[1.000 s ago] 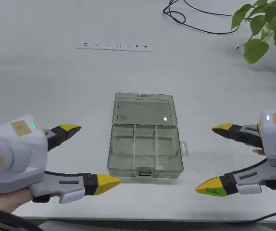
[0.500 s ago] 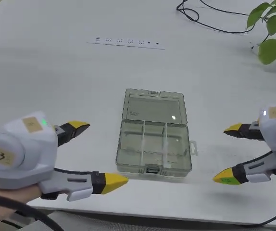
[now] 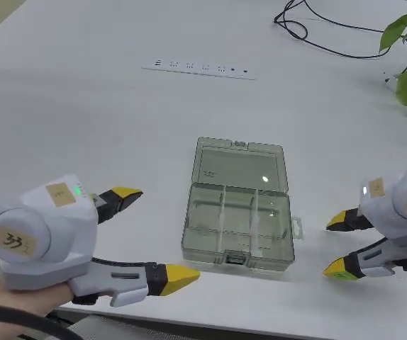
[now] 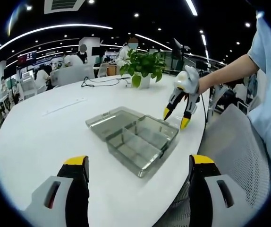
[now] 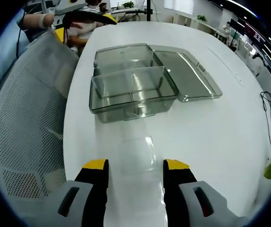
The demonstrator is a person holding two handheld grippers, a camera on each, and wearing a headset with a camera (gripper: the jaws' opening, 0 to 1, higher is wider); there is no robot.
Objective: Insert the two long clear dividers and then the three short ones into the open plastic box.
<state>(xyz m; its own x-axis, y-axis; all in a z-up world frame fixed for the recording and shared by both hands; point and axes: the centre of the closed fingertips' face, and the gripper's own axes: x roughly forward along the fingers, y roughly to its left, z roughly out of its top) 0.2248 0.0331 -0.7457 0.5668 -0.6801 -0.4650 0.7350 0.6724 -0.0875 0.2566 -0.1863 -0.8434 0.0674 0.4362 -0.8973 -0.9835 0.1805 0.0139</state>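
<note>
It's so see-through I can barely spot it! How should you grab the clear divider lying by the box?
Probably across its narrow width, near the middle, coming down from above. The clear divider lies flat and thin on the table, so the right gripper would need to pinch both long edges.

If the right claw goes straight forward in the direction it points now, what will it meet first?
Probably the plastic box: its near wall lies straight ahead of the right claw. A clear divider seems to lie flat on the table between them, so a low path could touch it first.
</note>
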